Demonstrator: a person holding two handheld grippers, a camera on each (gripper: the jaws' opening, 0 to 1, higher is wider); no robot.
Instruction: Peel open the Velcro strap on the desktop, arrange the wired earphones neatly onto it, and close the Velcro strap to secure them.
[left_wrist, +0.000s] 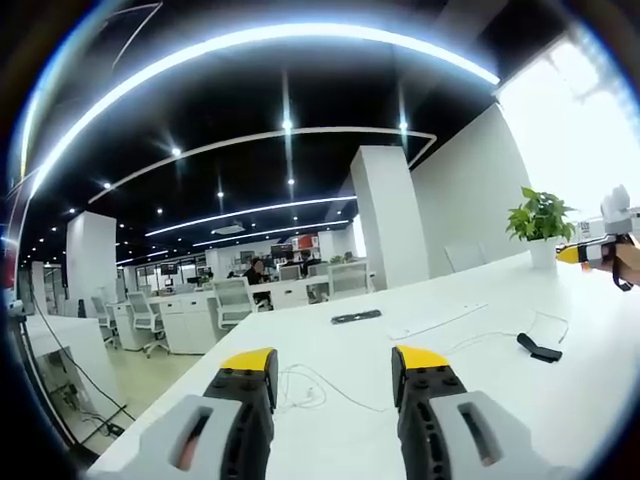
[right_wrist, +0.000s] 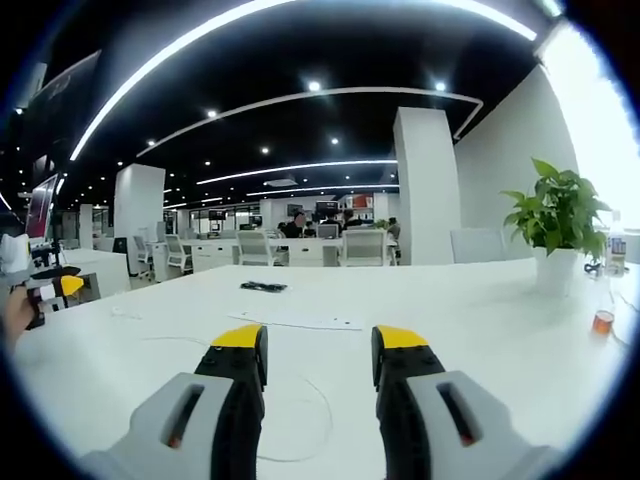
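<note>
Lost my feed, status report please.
Both tongs open, empty, above the desk. Earphones loose on the white desk; Velcro strap untouched. Nothing blocking.

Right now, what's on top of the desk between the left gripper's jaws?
White earphones lie coiled on the desk between the open left gripper jaws. Their cable runs behind the right jaw, so that stretch is hidden. The black strap lies farther right.

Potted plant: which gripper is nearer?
Right. The plant looms large just ahead and to the right of the right gripper. From the left gripper, the plant looks small, across the desk.
</note>
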